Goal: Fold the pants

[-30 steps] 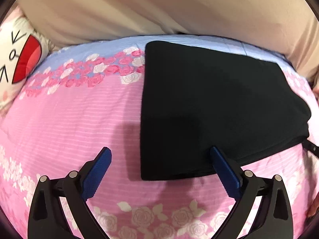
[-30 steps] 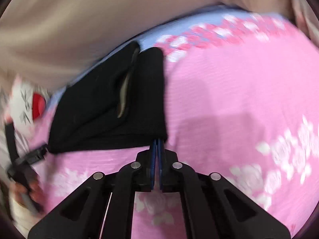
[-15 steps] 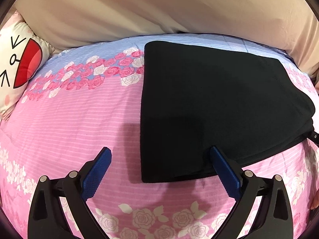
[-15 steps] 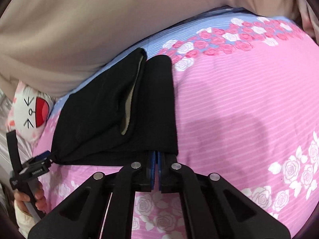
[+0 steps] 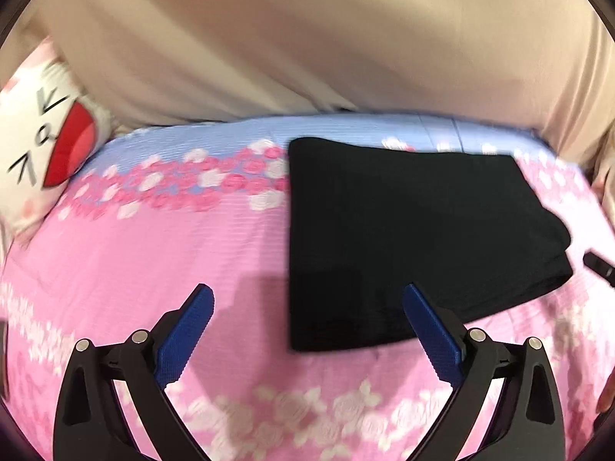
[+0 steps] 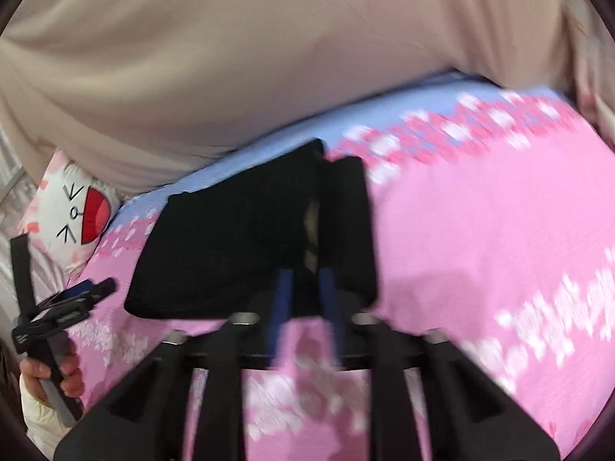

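The black pants [image 5: 403, 230] lie folded in a flat rectangle on the pink floral bedsheet [image 5: 153, 261]. My left gripper [image 5: 307, 319] is open and empty, just above the sheet at the fold's near left corner. In the right wrist view the pants [image 6: 238, 238] show their open waist end, with a pale lining in the gap. My right gripper [image 6: 305, 288] is a little open with nothing between its blue fingers [image 6: 282, 299], right at the near edge of the pants. The view is motion-blurred.
A white cartoon-face pillow [image 5: 42, 153] lies at the far left, also in the right wrist view [image 6: 73, 211]. A beige curtain [image 5: 307, 38] hangs behind the bed. The left gripper and the hand holding it [image 6: 57, 330] show at the left of the right wrist view.
My right gripper has opened and let go of the pants edge it held. The left gripper has drawn back a little and stays open.
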The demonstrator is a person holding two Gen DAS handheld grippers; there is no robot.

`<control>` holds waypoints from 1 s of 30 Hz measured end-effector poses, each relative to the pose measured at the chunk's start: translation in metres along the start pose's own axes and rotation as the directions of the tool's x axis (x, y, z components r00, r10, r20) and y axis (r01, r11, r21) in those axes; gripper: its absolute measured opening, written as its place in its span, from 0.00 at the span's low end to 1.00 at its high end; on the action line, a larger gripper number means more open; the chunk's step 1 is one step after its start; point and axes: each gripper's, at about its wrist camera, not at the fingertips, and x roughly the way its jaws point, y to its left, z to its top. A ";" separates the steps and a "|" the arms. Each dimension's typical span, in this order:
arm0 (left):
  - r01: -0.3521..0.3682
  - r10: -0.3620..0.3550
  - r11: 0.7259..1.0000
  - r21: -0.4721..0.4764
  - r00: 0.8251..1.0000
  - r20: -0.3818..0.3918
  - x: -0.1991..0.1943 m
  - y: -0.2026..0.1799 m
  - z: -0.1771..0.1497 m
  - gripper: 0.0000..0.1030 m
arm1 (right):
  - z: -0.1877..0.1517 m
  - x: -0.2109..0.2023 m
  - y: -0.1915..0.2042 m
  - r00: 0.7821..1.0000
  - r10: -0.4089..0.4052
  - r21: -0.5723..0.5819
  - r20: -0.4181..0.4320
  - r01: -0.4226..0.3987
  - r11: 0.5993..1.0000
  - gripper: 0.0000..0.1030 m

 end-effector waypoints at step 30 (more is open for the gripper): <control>-0.028 0.027 1.000 0.006 0.991 0.129 -0.133 -0.043 -0.074 0.95 | -0.075 -0.138 0.082 0.971 -0.101 -0.092 0.215 0.123 0.988 0.95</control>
